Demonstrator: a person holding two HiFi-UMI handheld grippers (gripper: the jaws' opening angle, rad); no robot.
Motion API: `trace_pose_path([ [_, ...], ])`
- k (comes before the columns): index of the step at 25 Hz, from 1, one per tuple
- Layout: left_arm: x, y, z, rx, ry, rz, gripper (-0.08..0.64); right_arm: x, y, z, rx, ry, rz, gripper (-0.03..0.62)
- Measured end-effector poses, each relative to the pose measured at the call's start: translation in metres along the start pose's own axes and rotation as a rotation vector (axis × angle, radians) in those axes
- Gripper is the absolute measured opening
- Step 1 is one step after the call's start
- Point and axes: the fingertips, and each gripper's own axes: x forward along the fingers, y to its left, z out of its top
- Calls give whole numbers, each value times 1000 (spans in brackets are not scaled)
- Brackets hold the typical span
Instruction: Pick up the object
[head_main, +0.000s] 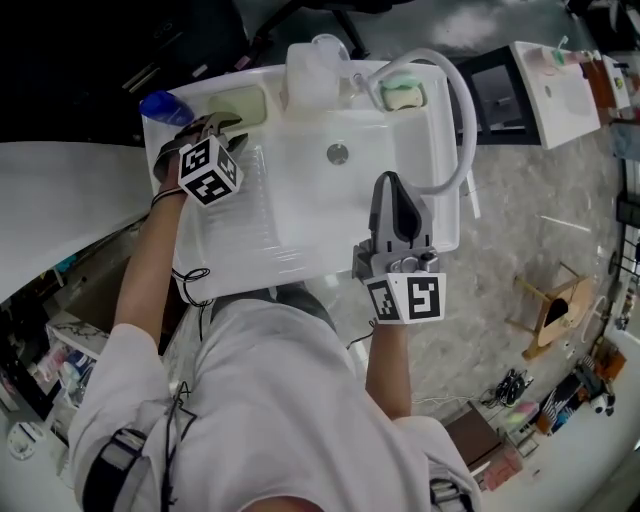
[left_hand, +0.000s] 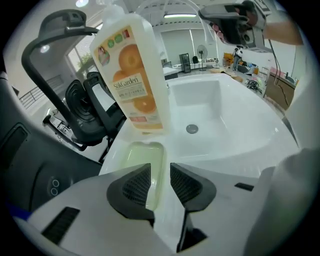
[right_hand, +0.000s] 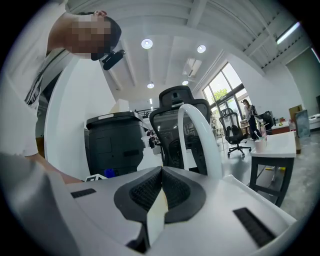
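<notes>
A pale yellow-green block lies in a recessed tray at the left back corner of a white sink unit; in the head view the block shows as an olive patch. My left gripper hangs just above and in front of it, tilted down, jaws apart with nothing between the pads. From the head view the left gripper sits at the tray's near edge. My right gripper hovers over the basin's right side, pads pressed together and empty; the right gripper points level.
A clear detergent bottle with an orange label stands right behind the tray. A white curved faucet hose arches at the right. A green and white soap rests at the back right. The drain sits mid-basin. A black office chair stands beyond.
</notes>
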Motion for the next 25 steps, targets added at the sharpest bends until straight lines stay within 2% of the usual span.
trace_pose_path([
  [5,17,0,-11,67,66,-3,126,-3,-4,-5,-4,13,-6,6],
  [14,25,2,-14,91,90,3,88,-7,-11,-5,-13,25,-7,6],
  [18,20,0,-6,59,62,-8,61,-10,-11,-5,-28,38,-4,6],
  [22,10,2,2,-41,12,-19,54,-15,-4,-3,-41,56,21,6],
  [25,-2,3,10,-73,-14,1,52,-23,-5,1,-49,49,21,6],
])
